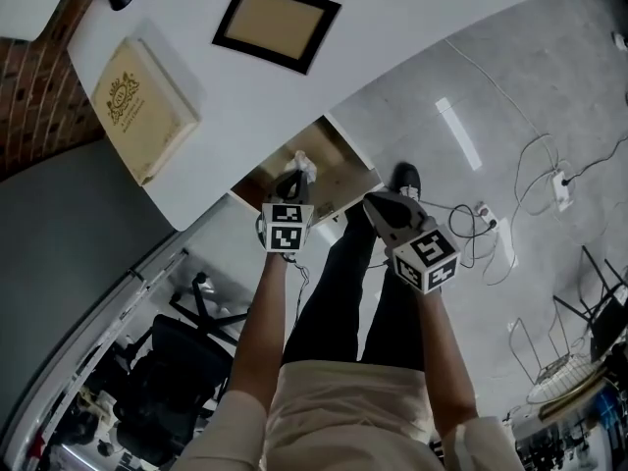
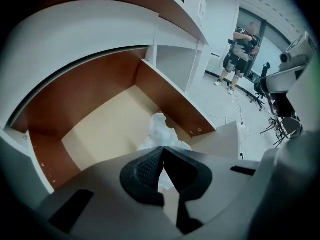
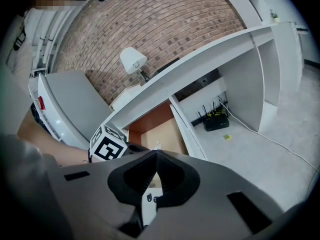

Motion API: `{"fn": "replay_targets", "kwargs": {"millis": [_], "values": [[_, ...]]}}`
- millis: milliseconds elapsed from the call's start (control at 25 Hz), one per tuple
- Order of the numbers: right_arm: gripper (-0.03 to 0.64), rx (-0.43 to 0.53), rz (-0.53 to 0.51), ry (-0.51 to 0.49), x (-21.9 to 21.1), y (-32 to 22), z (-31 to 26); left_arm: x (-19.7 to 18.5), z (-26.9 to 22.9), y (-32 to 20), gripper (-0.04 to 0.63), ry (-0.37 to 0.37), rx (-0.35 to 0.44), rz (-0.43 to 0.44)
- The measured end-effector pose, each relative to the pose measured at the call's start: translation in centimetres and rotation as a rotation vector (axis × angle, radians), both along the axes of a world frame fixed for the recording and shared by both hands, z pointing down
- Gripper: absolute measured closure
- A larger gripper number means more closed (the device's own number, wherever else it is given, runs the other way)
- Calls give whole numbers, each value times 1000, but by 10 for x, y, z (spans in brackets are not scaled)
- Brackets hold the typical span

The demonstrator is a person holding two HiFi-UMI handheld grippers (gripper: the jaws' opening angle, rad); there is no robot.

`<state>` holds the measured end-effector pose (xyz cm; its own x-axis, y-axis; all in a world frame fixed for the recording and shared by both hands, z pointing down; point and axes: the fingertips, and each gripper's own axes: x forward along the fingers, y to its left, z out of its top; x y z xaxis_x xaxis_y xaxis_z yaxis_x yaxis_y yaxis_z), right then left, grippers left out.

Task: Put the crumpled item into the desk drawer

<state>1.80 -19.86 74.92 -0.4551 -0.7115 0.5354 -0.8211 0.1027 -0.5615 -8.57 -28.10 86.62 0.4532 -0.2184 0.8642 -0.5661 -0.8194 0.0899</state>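
1. No word, brand or number is legible in any of the three views.
2. Cream book (image 1: 144,106) on the white desk (image 1: 235,96): a gold emblem is stamped on its cover. Any lettering around it is too small to read.
3. Marker cube on the left gripper (image 1: 293,186): black-and-white square code patterns, not letters or digits.
4. Marker cube on the right gripper (image 1: 381,208): the same kind of code patterns.
5. Crumpled paper (image 2: 161,133) clamped in the left gripper's jaws over the open drawer (image 2: 100,129): plain white, no print made out.
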Motion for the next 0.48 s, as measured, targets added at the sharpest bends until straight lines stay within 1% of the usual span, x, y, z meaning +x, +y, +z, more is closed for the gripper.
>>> {"fn": "replay_targets", "kwargs": {"millis": [160, 360, 480], "values": [[594, -11, 2, -1, 2, 6, 6, -6, 25, 1, 578, -29, -24, -10], [594, -38, 115, -29, 19, 19, 10, -4, 27, -10, 578, -23, -15, -21], [594, -56, 123, -31, 21, 26, 14, -8, 37, -6, 578, -33, -36, -46]]}}
